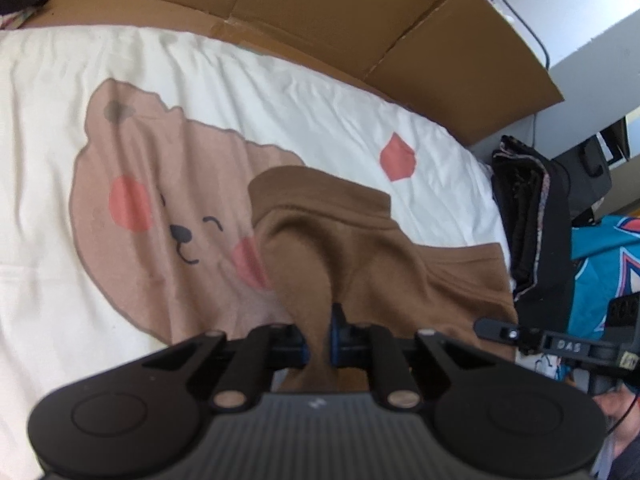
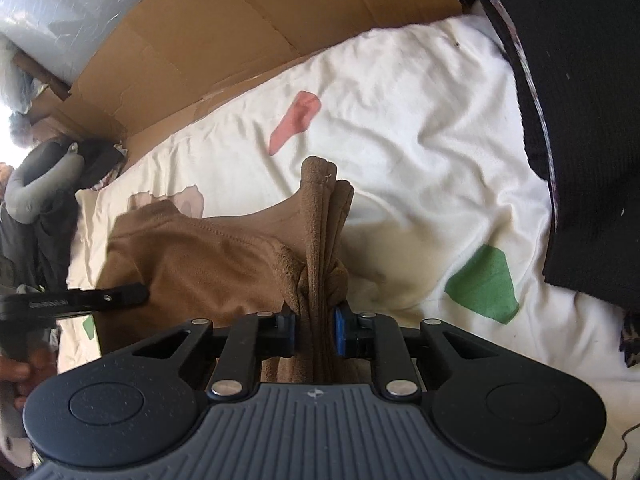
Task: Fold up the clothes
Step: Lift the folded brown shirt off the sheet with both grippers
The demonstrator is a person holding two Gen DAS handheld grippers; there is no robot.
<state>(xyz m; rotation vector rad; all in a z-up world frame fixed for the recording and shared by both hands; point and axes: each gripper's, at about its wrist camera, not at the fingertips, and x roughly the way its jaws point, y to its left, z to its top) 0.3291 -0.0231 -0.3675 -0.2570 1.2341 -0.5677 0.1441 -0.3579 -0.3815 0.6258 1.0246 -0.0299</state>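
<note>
- Brown garment (image 1: pixel 360 240) lies on white bed sheet (image 1: pixel 280 92), bunched folds pinched in both grippers' jaws.
- Left gripper (image 1: pixel 318 344) view only: bear print (image 1: pixel 160 208), teal jersey (image 1: pixel 600 264), "DAS" label on right gripper (image 1: pixel 568 346).
- Right gripper (image 2: pixel 314 330) view only: green patch (image 2: pixel 484 284), black knit (image 2: pixel 580 120); lettering on left gripper's arm unreadable.

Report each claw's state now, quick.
Left claw: closed on a bunched fold of the brown garment.
Right claw: closed on a thicker bunch of the same brown garment.
</note>
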